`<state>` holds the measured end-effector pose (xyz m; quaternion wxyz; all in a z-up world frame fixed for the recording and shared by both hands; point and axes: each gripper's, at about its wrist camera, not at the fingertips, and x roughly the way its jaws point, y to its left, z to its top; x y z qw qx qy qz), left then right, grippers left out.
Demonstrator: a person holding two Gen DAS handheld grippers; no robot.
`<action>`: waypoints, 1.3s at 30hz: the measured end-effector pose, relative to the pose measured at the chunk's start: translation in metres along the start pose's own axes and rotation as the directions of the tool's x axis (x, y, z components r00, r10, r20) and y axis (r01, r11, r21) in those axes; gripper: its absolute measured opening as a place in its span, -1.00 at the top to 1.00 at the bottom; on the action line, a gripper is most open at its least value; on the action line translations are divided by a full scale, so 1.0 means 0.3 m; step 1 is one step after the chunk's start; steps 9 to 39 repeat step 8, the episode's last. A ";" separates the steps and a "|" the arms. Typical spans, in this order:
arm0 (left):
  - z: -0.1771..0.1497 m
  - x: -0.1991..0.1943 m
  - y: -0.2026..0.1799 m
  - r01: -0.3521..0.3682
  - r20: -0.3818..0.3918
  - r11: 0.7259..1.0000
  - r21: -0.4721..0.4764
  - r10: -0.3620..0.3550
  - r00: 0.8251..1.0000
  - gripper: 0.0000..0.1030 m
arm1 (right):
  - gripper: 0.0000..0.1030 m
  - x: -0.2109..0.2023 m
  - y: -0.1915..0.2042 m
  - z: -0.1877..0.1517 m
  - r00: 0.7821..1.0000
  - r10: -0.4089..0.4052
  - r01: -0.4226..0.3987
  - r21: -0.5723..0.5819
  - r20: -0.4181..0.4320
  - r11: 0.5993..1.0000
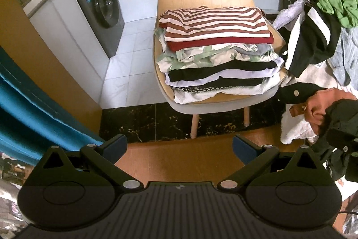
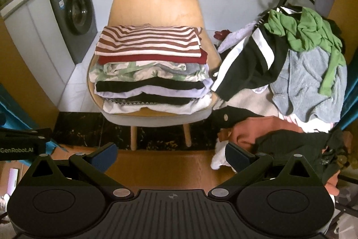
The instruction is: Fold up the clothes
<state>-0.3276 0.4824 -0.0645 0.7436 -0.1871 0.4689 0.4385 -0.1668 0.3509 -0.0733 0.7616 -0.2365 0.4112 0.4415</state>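
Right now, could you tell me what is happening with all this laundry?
A person is folding clothes with two handheld grippers. The left gripper and right gripper are both open and empty. A stack of folded clothes, with a striped shirt on top, sits on the wooden chair. An unfolded pile, topped by a green garment, waits to its right.

Chair [image 2: 156, 6] seat mostly hidden under folded stack [image 2: 152, 73]; unfolded pile [image 2: 308, 82] cut off at right edge.
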 end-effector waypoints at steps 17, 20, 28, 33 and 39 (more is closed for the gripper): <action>0.000 -0.049 -0.097 -0.032 0.029 0.999 0.019 0.032 0.999 -0.98 | -0.96 -0.028 -0.094 0.002 0.998 0.050 -0.049 -0.016 0.038 0.999; 0.000 -0.049 -0.097 -0.032 0.029 0.999 0.019 0.032 0.999 -0.98 | -0.96 -0.028 -0.094 0.002 0.998 0.050 -0.049 -0.016 0.038 0.999; 0.000 -0.049 -0.097 -0.032 0.029 0.999 0.019 0.032 0.999 -0.98 | -0.96 -0.028 -0.094 0.002 0.998 0.050 -0.049 -0.016 0.038 0.999; 0.000 -0.049 -0.097 -0.032 0.029 0.999 0.019 0.032 0.999 -0.98 | -0.96 -0.028 -0.094 0.002 0.998 0.050 -0.049 -0.016 0.038 0.999; 0.000 -0.049 -0.097 -0.032 0.029 0.999 0.019 0.032 0.999 -0.98 | -0.96 -0.028 -0.094 0.002 0.998 0.050 -0.049 -0.016 0.038 0.999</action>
